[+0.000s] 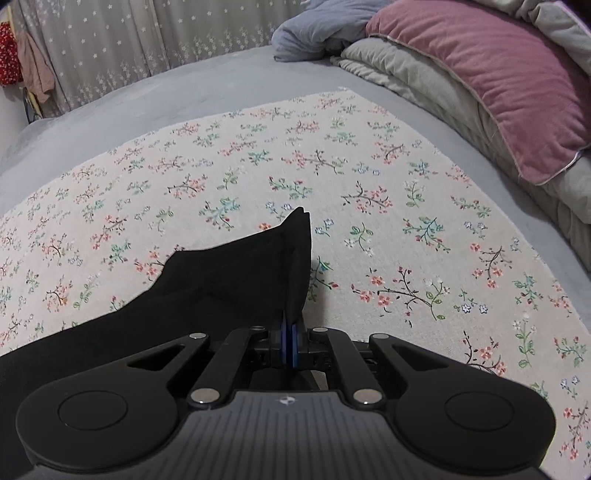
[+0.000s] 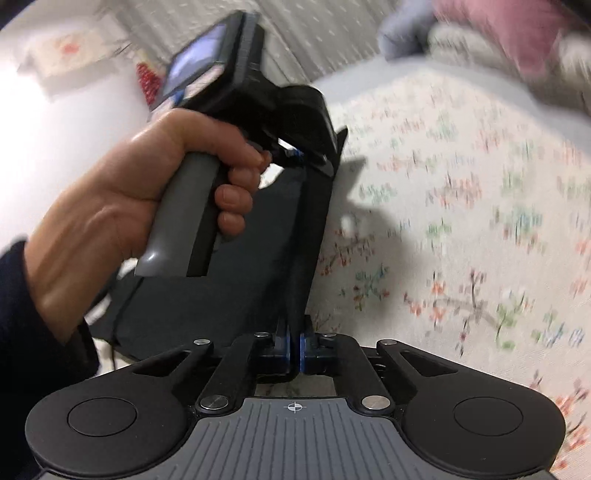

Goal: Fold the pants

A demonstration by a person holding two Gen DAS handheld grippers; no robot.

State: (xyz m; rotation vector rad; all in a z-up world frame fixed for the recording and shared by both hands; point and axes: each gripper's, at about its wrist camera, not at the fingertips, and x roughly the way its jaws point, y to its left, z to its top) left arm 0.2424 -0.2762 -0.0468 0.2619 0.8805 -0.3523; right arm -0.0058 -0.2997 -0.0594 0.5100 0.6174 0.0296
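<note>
The black pants [image 1: 221, 288] lie partly on the floral sheet [image 1: 369, 184], with one edge lifted into a peak. My left gripper [image 1: 290, 332] is shut on that raised edge, the cloth pinched between its blue pads. In the blurred right wrist view, a taut fold of the pants [image 2: 310, 240] runs from my left gripper [image 2: 299, 155], held by a person's hand [image 2: 147, 192], down to my right gripper [image 2: 294, 343]. The right gripper is shut on the fold, close to the left one. The rest of the pants [image 2: 207, 302] hangs dark below the hand.
The floral sheet covers a grey bed [image 1: 184, 85]. A pink pillow [image 1: 480, 74] on folded beige bedding [image 1: 406, 77] and a blue-grey cloth [image 1: 317, 29] sit at the far right. A starred curtain [image 1: 129, 44] and hanging clothes [image 1: 33, 66] are behind on the left.
</note>
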